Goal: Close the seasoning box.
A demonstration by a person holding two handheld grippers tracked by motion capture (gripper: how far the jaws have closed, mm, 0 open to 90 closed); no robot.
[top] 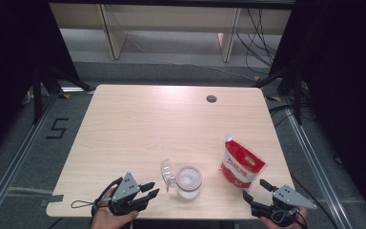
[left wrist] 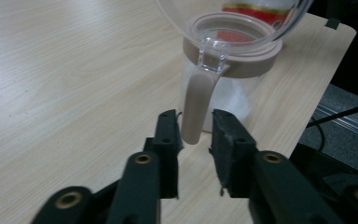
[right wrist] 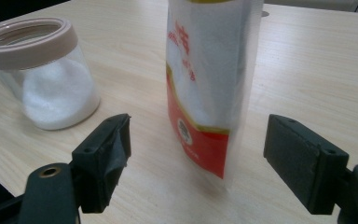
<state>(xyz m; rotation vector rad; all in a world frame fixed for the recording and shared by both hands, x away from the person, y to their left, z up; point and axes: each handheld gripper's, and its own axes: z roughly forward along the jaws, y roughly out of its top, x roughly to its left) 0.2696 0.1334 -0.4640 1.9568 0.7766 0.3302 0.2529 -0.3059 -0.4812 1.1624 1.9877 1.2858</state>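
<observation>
A clear jar (top: 189,182) with a beige rim holds white powder near the table's front edge; its clear lid (top: 167,171) is flipped up on the left. My left gripper (top: 152,189) is just left of the jar. In the left gripper view that gripper (left wrist: 195,133) is open a little, and the jar's beige handle (left wrist: 196,107) hangs in line with the gap between the tips. A red and white pouch (top: 240,164) stands upright to the jar's right. My right gripper (top: 256,188) is wide open just in front of the pouch (right wrist: 205,84), nothing between its jaws.
The wooden table (top: 147,124) has a round cable hole (top: 211,98) at the back right. In the right gripper view the jar (right wrist: 46,79) stands left of the pouch. The table's front edge runs close behind both grippers. Dark stands and cables line the floor at each side.
</observation>
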